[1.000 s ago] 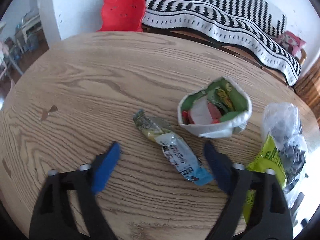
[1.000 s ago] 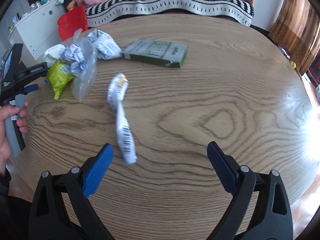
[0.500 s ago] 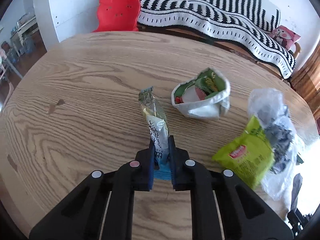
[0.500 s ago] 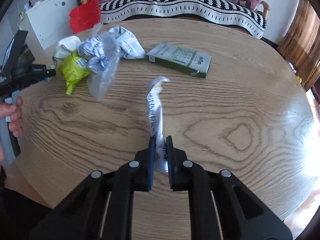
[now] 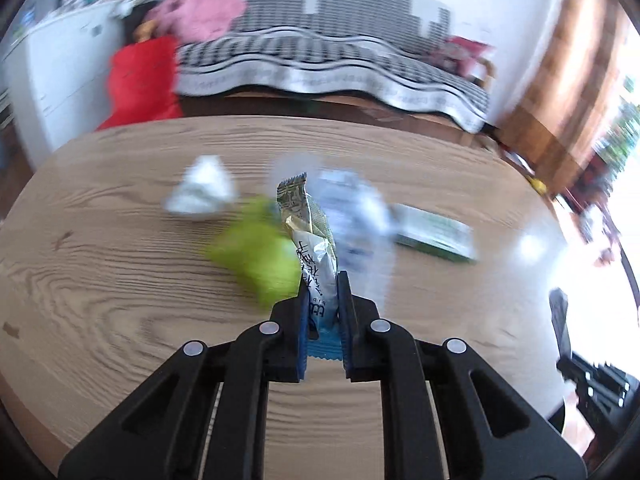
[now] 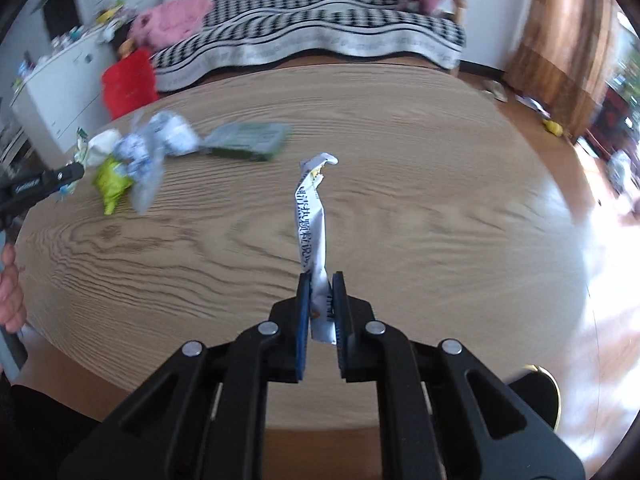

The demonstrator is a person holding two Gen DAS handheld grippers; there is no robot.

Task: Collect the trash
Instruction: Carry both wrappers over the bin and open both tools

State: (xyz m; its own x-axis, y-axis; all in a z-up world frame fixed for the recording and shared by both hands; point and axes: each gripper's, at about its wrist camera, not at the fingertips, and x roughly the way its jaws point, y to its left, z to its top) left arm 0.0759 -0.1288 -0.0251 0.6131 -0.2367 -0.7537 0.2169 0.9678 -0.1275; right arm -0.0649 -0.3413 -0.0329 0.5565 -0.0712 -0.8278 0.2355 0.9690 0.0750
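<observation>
Round wooden table (image 5: pixel 120 264) across both views, heavy motion blur in the left one. Behind it, striped black-and-white blanket (image 6: pixel 320 36) over a couch, white cabinet (image 6: pixel 60 92) and red item (image 5: pixel 140 80) to the left. On the table, loose trash clustered together: flat green box (image 6: pixel 248 144), clear plastic bag (image 6: pixel 148 160) with crumpled white-and-blue paper inside, lime-green snack packet (image 6: pixel 110 178) just beside the bag, white crumpled bag (image 5: pixel 202 192) near it (contents too blurred to read). Left gripper (image 5: pixel 323 320) clamped tight on the blue end of a green-and-white wrapper (image 5: pixel 308 240), wrapper sticking up and away from the pads, looks clear of the tabletop, in front of the lime packet and plastic bag. Right gripper (image 6: pixel 320 308) likewise closed tight, pinching the lower end of a twisted white wrapper (image 6: pixel 312 220) with dark print, upper end curled over, held up over bare table well apart from the trash cluster. At the left edge of the right view, part of a hand (image 6: pixel 10 292) on the other tool's handle.
</observation>
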